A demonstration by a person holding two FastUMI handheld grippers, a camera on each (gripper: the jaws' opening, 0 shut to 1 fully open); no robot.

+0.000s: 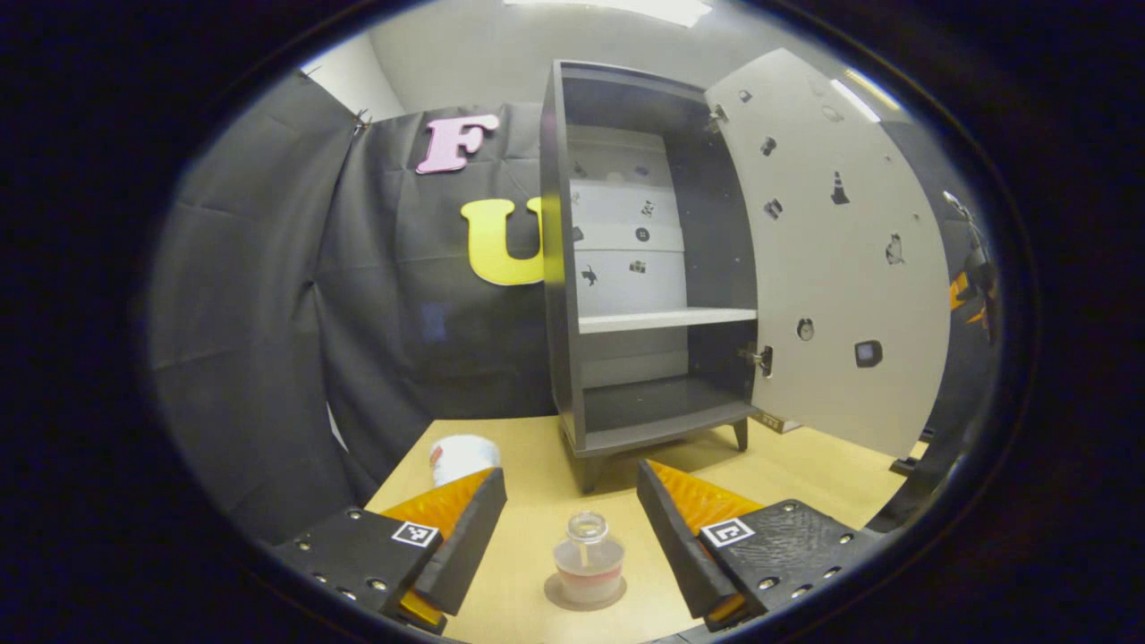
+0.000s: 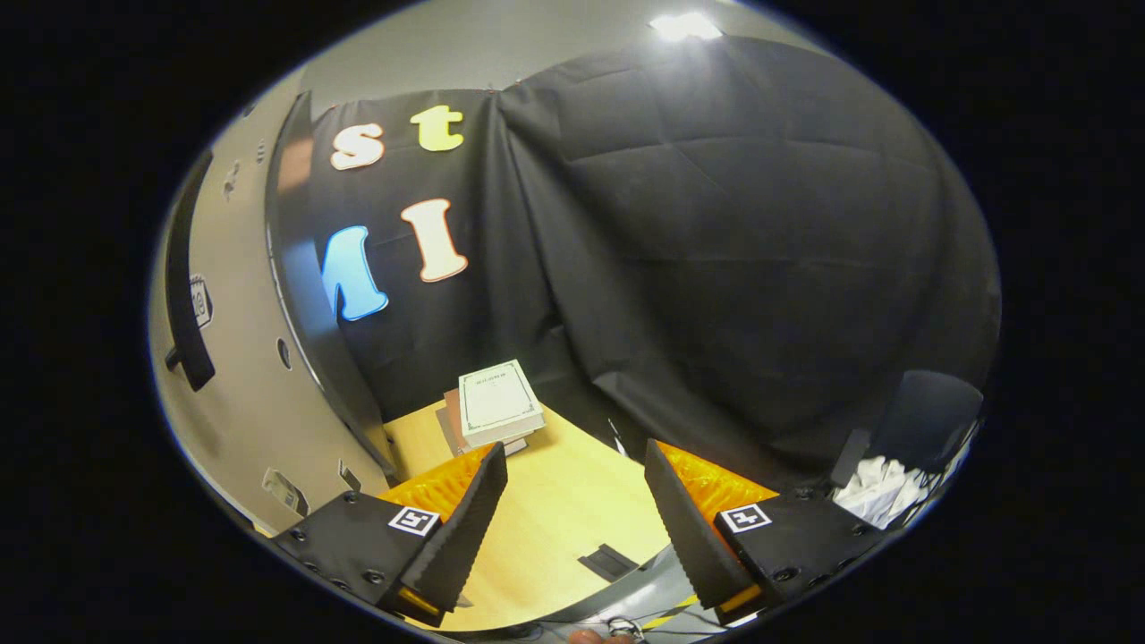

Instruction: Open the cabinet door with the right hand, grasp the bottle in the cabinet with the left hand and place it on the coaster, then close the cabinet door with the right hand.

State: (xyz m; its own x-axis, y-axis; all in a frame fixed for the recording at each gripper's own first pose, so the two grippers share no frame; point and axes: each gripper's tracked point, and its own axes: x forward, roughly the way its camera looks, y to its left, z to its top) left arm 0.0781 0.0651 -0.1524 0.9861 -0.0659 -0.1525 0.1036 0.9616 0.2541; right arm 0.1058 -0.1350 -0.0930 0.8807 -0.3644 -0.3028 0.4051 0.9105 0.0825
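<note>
Clear bottle [image 1: 588, 556] stood on coaster [image 1: 556, 597] between spread left gripper [image 1: 569, 537] fingers, apart from both, cabinet [image 1: 562, 268] door [image 1: 836, 259] swung wide; likely next: right gripper [image 2: 574, 519], also spread, closing door.

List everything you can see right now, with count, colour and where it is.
Cabinet: one, dark grey, back of table, shelves bare.
Door: one, pale, swung open to the right.
Bottle: one, clear, on the coaster, between the left tongs' fingers.
Coaster: one, brownish, near table edge.
Cup: one, white, left of cabinet.
Books: small stack, white on top, far table end.
Table: one, light wood.
Left tongs: open.
Right tongs: open.
</note>
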